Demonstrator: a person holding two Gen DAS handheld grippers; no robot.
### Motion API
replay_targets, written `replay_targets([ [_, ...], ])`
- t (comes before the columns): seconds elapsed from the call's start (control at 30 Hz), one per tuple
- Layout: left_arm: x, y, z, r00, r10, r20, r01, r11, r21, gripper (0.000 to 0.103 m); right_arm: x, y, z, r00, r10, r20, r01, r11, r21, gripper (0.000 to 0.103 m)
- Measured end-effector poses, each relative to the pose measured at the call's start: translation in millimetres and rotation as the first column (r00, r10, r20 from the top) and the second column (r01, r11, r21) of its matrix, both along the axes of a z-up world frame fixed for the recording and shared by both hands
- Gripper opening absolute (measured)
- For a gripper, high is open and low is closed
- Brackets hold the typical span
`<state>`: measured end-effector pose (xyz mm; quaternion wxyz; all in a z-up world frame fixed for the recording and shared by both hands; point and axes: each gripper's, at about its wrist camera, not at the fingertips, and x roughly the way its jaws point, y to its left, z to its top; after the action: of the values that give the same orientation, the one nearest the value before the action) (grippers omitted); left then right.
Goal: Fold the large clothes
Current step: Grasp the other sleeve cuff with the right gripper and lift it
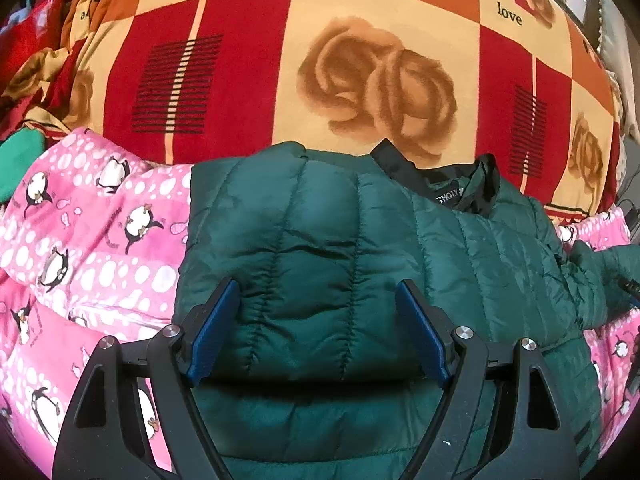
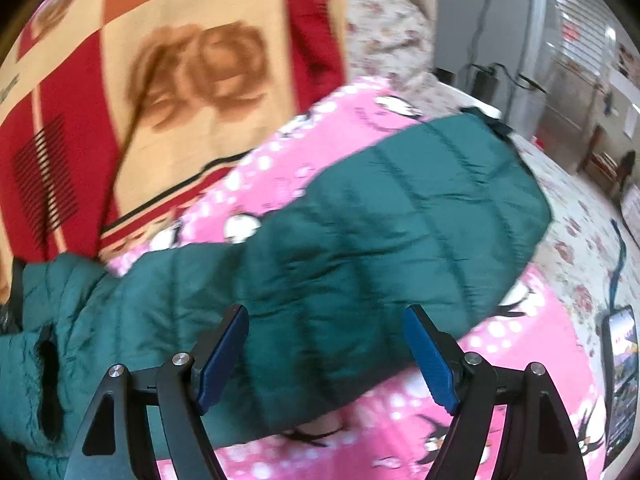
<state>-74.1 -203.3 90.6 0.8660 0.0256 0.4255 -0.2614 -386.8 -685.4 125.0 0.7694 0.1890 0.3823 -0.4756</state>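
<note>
A dark green quilted puffer jacket lies on a pink penguin blanket, its black collar at the far side. Its left part looks folded over the body. My left gripper is open and empty, its blue pads straddling the folded part from just above. In the right wrist view one green sleeve stretches out to the right over the pink blanket. My right gripper is open and empty, hovering over the sleeve near its shoulder end.
A red, orange and cream rose-patterned blanket lies beyond the jacket. A pile of red and green cloth sits at far left. A floral sheet and a phone lie to the right, near the bed's edge.
</note>
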Motion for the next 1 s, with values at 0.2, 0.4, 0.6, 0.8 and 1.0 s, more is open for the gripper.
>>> replay_targets([
  [0.2, 0.9, 3.4, 2.1, 1.000, 0.009, -0.003, -0.009, 1.000, -0.017, 0.081, -30.0, -23.3, 7.2, 0.996, -0.080, 0.028, 0.081, 0.997, -0.009, 0.077],
  [0.4, 6.7, 11.1, 2.9, 0.999, 0.040, -0.021, -0.041, 0.998, -0.041, 0.081, -62.6, -50.1, 12.3, 0.985, -0.166, 0.049, 0.166, 0.986, 0.002, 0.077],
  [0.6, 6.6, 8.9, 0.3, 0.999, 0.039, -0.020, -0.039, 0.999, -0.030, 0.081, -77.8, -69.8, 12.1, 0.977, -0.197, 0.081, 0.196, 0.980, 0.022, 0.077],
  [0.8, 6.7, 6.0, -3.1, 0.999, 0.034, -0.015, -0.035, 0.999, -0.018, 0.081, -85.3, -85.9, 14.2, 0.963, -0.239, 0.128, 0.236, 0.971, 0.036, 0.086],
  [1.0, 5.1, 2.2, -6.1, 1.000, 0.027, -0.002, -0.027, 1.000, 0.006, 0.081, -88.1, -102.2, 8.3, 0.949, -0.252, 0.188, 0.242, 0.967, 0.077, 0.087],
])
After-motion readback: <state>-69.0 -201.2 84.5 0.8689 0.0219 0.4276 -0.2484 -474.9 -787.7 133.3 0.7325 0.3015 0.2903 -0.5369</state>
